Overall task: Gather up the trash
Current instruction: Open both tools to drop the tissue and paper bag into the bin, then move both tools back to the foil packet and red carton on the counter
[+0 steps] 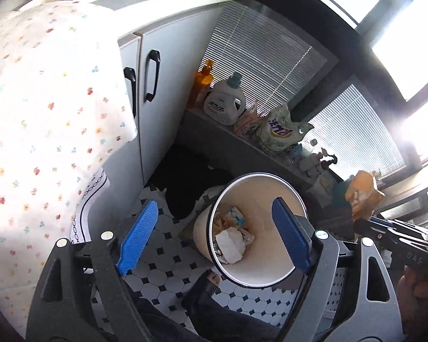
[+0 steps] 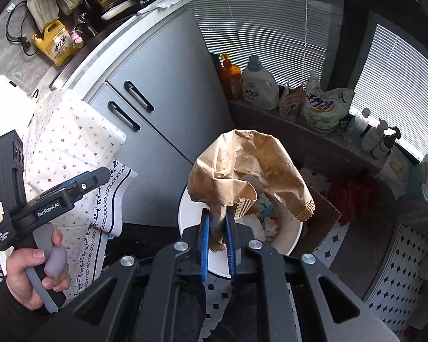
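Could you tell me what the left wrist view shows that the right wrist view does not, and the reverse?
Only the left wrist view shows the open left gripper hanging over the trash bin with nothing in it, and the bin's inside unobstructed, with crumpled white paper among the trash.

Only the right wrist view shows the right gripper shut on the brown paper bag above the bin, the yellow detergent jug on the counter, and the hand holding the left gripper's handle.

Both show the bin, bag, grey cabinet, floral cloth and white detergent bottle.
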`<action>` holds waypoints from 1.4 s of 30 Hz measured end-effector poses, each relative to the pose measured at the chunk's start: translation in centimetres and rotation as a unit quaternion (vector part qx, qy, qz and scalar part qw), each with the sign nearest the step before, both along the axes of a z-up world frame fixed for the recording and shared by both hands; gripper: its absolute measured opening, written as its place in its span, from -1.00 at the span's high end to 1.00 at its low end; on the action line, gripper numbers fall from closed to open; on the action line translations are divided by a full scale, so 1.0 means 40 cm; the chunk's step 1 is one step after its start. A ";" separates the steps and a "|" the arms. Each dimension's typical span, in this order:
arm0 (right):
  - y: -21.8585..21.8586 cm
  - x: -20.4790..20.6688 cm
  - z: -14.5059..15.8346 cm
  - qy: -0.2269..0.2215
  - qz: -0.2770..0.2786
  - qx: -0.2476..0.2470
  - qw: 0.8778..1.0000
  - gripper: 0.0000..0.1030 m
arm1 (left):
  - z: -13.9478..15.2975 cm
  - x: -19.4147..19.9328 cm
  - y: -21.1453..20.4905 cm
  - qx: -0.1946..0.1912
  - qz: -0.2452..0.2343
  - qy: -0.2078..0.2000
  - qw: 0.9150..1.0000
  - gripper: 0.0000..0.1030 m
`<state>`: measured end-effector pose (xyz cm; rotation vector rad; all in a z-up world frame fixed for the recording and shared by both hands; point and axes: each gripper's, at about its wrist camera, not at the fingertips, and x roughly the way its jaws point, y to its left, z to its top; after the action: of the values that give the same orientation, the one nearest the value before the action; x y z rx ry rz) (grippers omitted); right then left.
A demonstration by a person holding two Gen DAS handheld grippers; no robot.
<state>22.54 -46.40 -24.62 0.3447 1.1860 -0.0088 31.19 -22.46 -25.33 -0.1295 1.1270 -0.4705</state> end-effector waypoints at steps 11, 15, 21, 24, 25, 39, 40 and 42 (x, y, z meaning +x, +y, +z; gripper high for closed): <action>0.135 0.072 0.091 -0.052 0.019 -0.005 0.998 -0.39 | 0.148 -0.040 0.263 -0.009 0.085 -0.058 0.995 -0.65; 0.191 0.102 0.131 -0.069 0.036 -0.004 0.997 -0.39 | 0.202 -0.062 0.372 -0.012 0.125 -0.082 0.989 -0.66; 0.328 0.144 0.187 -0.090 0.086 -0.005 0.992 -0.40 | 0.269 -0.101 0.543 -0.012 0.192 -0.115 0.975 -0.71; 0.412 0.166 0.211 -0.101 0.114 -0.002 0.988 -0.43 | 0.291 -0.126 0.626 -0.007 0.223 -0.126 0.967 -0.72; 0.440 0.174 0.218 -0.104 0.124 -0.001 0.987 -0.45 | 0.297 -0.133 0.651 -0.005 0.234 -0.129 0.964 -0.75; 0.839 0.228 0.268 -0.141 0.227 0.014 0.964 -0.85 | 0.316 -0.243 0.992 0.017 0.345 -0.144 0.928 -0.88; 0.866 0.231 0.268 -0.142 0.232 0.015 0.962 -0.85 | 0.317 -0.247 1.013 0.019 0.349 -0.144 0.926 -0.88; 0.920 0.239 0.267 -0.143 0.239 0.019 0.960 -0.85 | 0.320 -0.251 1.053 0.025 0.355 -0.146 0.923 -0.88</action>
<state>32.10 -9.59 -13.95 0.0793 0.9562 0.4718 21.14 19.67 -12.54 -0.3941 0.7277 0.1865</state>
